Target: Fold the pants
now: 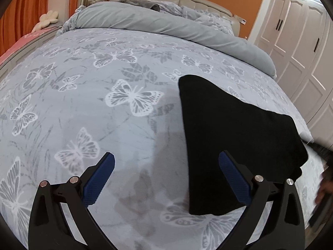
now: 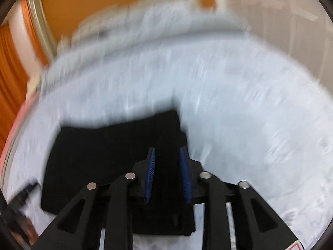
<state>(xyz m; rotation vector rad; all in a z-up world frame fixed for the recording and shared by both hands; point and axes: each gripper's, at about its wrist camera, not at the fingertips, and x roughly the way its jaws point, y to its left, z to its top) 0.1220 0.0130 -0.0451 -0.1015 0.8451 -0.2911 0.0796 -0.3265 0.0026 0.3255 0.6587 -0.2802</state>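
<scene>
- Left gripper [image 1: 166, 164] hangs over the bed [image 1: 129, 48] with its jaws spread wide and nothing between them; its right finger overlaps the near edge of the pants in view, though I cannot tell whether it touches.
- Black pants [image 1: 233, 141] lie as a compact folded stack on the butterfly cover, toward the bed's right edge and well short of the rolled duvet [image 1: 158, 24] at the head.
- Right gripper [image 2: 167, 175] sits low over that stack, jaws narrowly parted; dark cloth shows in the gap, but the pads do not appear to press on it, and the blur keeps me from being sure.
- To finish well, I judge both claws should lift away straight, without snagging the top layer, then pat the corners square if any edge sticks out.
</scene>
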